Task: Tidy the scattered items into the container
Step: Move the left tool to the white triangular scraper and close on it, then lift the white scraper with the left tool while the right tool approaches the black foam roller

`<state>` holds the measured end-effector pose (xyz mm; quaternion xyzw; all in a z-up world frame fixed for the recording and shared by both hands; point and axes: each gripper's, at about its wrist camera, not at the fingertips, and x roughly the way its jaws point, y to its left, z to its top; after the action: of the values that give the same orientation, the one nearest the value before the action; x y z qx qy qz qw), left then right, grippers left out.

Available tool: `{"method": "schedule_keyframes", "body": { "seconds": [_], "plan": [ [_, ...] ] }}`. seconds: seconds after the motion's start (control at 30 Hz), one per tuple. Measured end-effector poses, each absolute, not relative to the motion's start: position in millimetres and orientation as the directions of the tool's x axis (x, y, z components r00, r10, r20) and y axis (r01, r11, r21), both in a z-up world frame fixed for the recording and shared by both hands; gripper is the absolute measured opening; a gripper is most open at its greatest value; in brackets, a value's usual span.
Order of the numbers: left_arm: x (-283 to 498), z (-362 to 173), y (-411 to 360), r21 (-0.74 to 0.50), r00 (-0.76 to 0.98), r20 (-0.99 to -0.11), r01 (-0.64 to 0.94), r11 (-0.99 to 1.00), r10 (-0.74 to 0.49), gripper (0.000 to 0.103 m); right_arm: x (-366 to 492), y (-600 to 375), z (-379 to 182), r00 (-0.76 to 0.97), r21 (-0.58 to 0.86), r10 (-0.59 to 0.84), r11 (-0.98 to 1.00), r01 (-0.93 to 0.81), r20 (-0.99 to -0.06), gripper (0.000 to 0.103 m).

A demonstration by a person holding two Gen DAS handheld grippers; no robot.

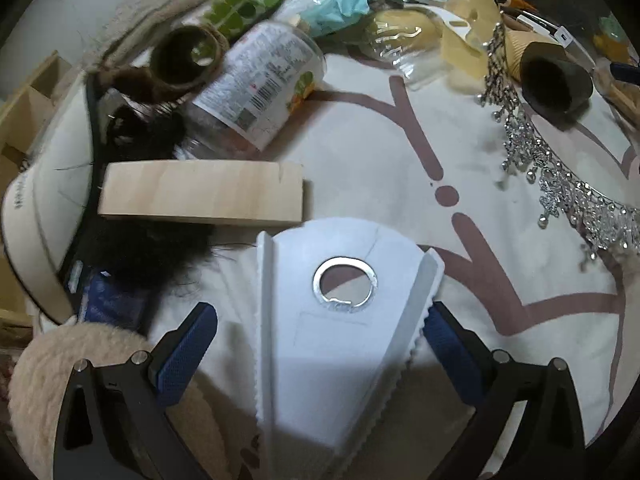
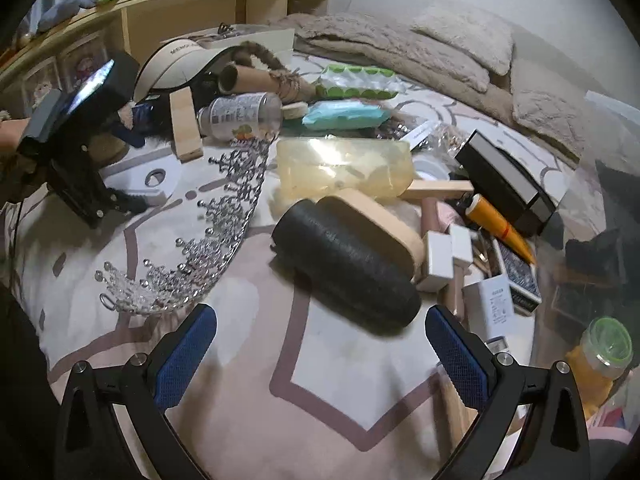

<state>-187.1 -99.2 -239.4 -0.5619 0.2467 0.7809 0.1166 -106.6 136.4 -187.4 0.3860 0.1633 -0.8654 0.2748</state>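
A flat white pouch (image 1: 320, 360) with a metal ring lies on the patterned bedsheet (image 1: 400, 152) between the fingers of my open left gripper (image 1: 322, 344). Its serrated edge is against the right blue pad (image 1: 448, 344); the left pad stands apart from it. My right gripper (image 2: 320, 348) is open and empty over bare sheet. Just ahead of it lies a black ribbed cup (image 2: 348, 268), and a silver tiara (image 2: 200, 248) lies to its left. The right wrist view also shows the left gripper (image 2: 138, 200) at the pouch (image 2: 156, 176).
Clutter fills the bed: a wood block (image 1: 200, 192), a labelled jar (image 1: 260, 80), a twine roll (image 1: 184, 56), a cap (image 1: 36, 208), a yellowish plastic tub (image 2: 344, 164), a black box (image 2: 504, 184) and small boxes. A clear plastic wall (image 2: 580, 200) stands at the right.
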Motion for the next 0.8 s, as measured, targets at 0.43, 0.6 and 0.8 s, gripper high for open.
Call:
{"method": "schedule_keyframes", "body": {
  "seconds": [0.43, 0.6, 0.8],
  "plan": [
    [-183.2, -240.1, -96.5, 0.135, -0.294, -0.956, -0.391, -0.910, -0.016, 0.103, -131.8, 151.0, -187.5, -0.540, 0.015, -0.324, -0.867, 0.498, -0.777, 0.103],
    [-168.4, -235.3, -92.2, -0.003, -0.238, -0.968, -0.314, -0.949, 0.081, 0.103, -149.2, 141.8, -180.5, -0.575, -0.015, -0.255, -0.907, 0.422, -0.778, 0.103],
    [-144.8, -237.2, -83.4, -0.013, -0.242, -0.966, -0.284, -0.959, 0.085, 0.103, -164.5, 107.4, -189.7, -0.568, -0.089, -0.178, -0.908, 0.411, -0.804, 0.103]
  ]
}}
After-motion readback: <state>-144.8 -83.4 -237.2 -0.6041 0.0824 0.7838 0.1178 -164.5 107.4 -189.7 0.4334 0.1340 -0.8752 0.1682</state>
